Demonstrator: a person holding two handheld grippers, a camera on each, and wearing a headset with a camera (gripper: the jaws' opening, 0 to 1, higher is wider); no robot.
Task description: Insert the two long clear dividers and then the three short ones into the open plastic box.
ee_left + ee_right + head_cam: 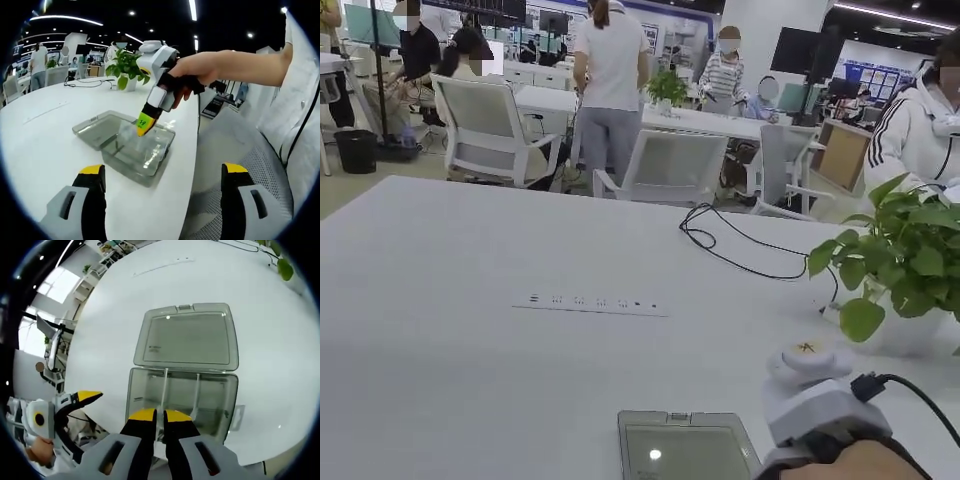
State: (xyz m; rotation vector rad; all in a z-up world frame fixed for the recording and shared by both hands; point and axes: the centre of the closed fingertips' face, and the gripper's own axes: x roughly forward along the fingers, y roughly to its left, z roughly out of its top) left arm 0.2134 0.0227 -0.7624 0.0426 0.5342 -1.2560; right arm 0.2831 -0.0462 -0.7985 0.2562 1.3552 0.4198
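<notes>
The clear plastic box (pixel 133 390) lies open near the table's front edge, its lid (pixel 185 337) folded back flat. Two clear dividers (pixel 196 390) stand upright inside. My right gripper (pixel 160 416) is shut on the near end of the left divider (pixel 164 385), over the box's front part. In the left gripper view the right gripper (pixel 142 127) points down into the box (pixel 132 162). My left gripper (pixel 162 172) hangs wide open beside the table's edge, apart from the box, with nothing between its fingers. The lid (pixel 685 450) and right gripper (pixel 820 410) are in the head view.
A potted plant (pixel 905 260) stands at the table's right, with a black cable (pixel 740 250) trailing beside it. A row of small marks (pixel 590 300) crosses the table's middle. White chairs (pixel 490 130) and several people are beyond the far edge.
</notes>
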